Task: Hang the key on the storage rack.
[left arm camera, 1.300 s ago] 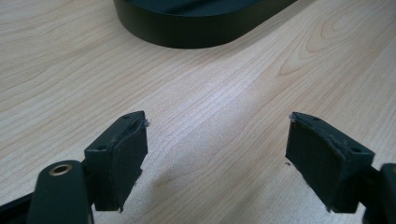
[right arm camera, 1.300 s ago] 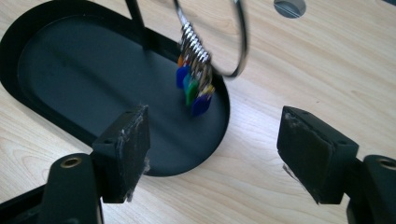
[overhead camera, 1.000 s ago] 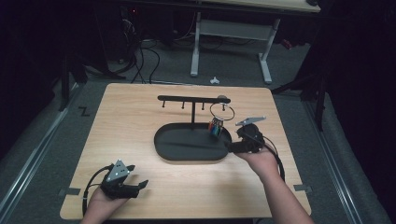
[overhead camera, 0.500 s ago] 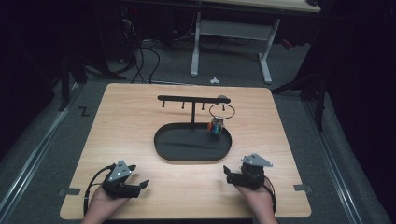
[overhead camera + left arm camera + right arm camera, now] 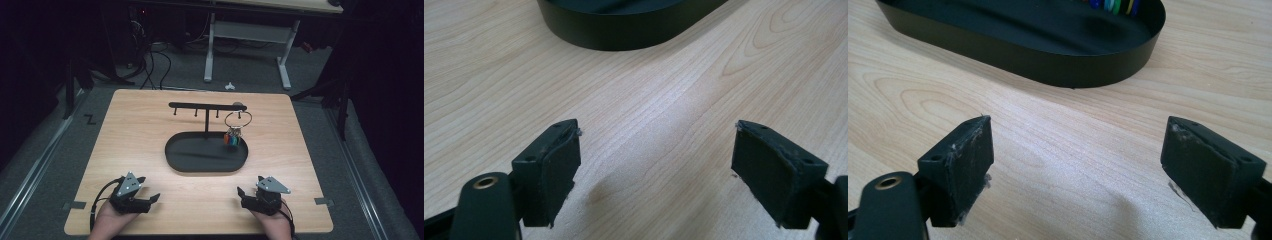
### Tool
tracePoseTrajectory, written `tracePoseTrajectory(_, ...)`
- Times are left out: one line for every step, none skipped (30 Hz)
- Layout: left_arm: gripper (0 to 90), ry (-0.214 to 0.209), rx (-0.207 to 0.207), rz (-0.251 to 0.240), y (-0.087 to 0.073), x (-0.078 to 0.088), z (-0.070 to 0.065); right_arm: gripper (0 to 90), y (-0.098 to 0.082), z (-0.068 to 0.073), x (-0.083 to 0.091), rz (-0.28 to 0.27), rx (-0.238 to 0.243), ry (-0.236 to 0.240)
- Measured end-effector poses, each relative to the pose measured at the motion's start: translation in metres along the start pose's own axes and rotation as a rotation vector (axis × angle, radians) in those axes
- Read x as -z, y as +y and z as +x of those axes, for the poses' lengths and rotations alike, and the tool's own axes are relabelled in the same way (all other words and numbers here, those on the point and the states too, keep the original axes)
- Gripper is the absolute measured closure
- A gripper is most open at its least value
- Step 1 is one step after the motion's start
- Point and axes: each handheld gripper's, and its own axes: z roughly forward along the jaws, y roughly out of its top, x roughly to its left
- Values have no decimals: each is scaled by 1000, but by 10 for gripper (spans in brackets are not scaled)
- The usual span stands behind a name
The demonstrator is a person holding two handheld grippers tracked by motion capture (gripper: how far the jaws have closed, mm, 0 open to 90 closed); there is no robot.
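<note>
We hold the left gripper and right gripper wide apart and empty near the table's front edge. Bare wood separates them from the black tray, keyring hanging above.

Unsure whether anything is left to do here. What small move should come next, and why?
Probably none: keep both grippers resting. The keys already hang by their ring from the rack over the tray; the left gripper and right gripper sit open and empty near the table's front edge.

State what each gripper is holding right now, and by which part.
Nothing is held. The left gripper and the right gripper both rest open on the table, with bare wood between their jaws.
</note>
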Motion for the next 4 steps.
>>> tracePoseTrajectory(200, 1, 2, -3, 0, 1, 1, 139, 0, 0, -1, -1, 3, -2)
tracePoseTrajectory(199, 0, 7, -7, 0, 2, 1, 139, 1, 1, -1, 3, 3, -3)
tracePoseTrajectory(199, -1, 9, -9, 0, 3, 2, 138, 1, 2, -2, 3, 3, -4)
tracePoseTrajectory(199, 1, 13, -17, 0, 3, 3, 139, 1, 2, -2, 6, 2, -7)
